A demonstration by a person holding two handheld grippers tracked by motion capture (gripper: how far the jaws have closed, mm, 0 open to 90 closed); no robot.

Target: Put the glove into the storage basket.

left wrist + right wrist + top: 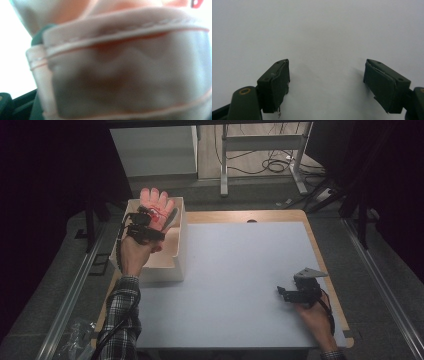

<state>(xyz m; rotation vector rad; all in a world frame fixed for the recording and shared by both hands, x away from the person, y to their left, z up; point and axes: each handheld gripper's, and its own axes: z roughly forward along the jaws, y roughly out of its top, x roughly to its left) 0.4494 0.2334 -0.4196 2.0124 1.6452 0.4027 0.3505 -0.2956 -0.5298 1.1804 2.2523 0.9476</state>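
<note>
step: I'm lowering glove [156, 206] into white box [176, 265] | left tool [150, 222] clamped on its cuff | right tool [325, 82] wide open, empty, parked on bench [240, 270] | next: let go once glove's inside

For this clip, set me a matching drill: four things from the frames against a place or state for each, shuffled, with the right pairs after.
Things:
1. glove
2. box
3. left claw
4. right claw

Places or states:
A. open above the bare table top
B. white, at the table's left edge
C. pink, held over the box
D. shut on fabric

Pairs: 1-C, 2-B, 3-D, 4-A
</note>
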